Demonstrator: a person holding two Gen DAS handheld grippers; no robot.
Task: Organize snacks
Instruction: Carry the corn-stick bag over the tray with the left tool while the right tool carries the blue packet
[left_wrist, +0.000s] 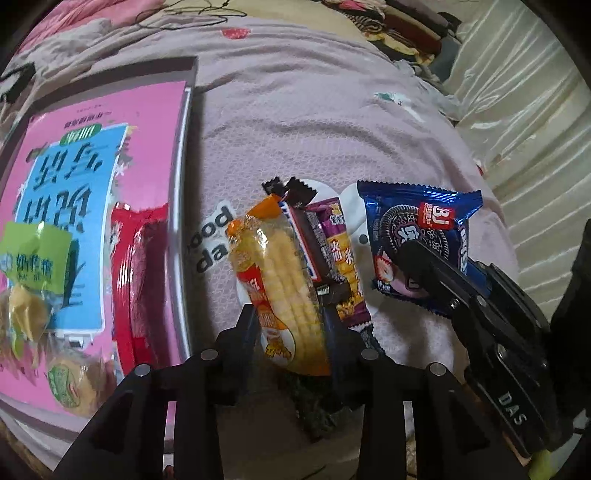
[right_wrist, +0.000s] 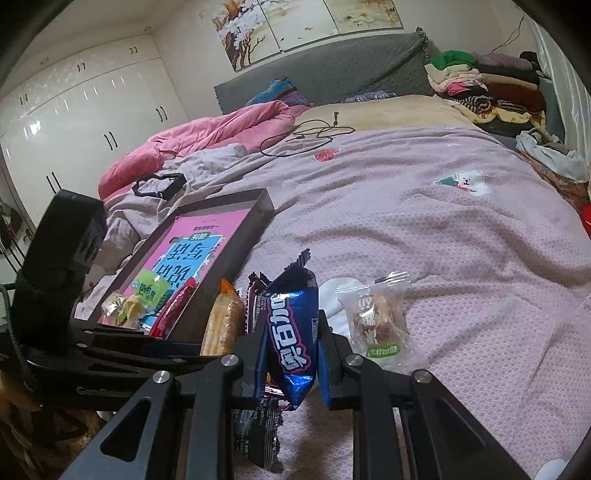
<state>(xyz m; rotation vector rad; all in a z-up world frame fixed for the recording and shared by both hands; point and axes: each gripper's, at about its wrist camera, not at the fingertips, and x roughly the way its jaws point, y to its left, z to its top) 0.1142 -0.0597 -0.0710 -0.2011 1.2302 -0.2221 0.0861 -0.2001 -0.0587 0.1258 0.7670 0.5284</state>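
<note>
In the left wrist view, the left claw (left_wrist: 290, 325) pinched an orange-wrapped yellow corn snack (left_wrist: 280, 280) at lower centre, beside the pink-lined shallow box (left_wrist: 181, 155) at left. In the right wrist view, the right claw (right_wrist: 290, 354) pinched a blue foil cookie packet (right_wrist: 291, 332) at lower centre on the mauve bedspread (right_wrist: 406, 229).

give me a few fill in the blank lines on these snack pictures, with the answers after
1. The right hand-held gripper is shut on a ____ cookie packet.
2. The left hand-held gripper has the ____ corn-snack pack between its fingers.
3. The red packet lies inside the ____.
4. The snacks outside the box lie on a ____.

Missing words: blue; orange; box; bed
</note>
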